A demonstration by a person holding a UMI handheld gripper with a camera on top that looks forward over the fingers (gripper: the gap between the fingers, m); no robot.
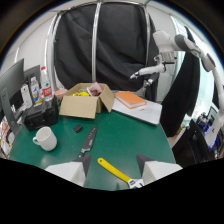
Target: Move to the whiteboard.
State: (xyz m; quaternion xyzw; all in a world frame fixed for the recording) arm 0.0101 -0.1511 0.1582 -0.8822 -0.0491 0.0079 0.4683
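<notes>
Gripper view: between the released, spread fingers of the gripper (114, 167), a yellow-handled wrench (118, 173) lies on the green table (125, 140). Just ahead lies a knife (88, 141), with a white mug (45, 138) to its left. Beyond them, a whiteboard (142, 111) lies flat beside an open cardboard box (82, 104), an orange book (131, 99) on it

On a green table (125, 142): one mug (45, 138), one knife (88, 141), one yellow wrench (119, 172), one open box (86, 102), one orange book (130, 99), one whiteboard (145, 113), three bottles (46, 83). Beyond it stands one white robot arm (172, 47).
</notes>
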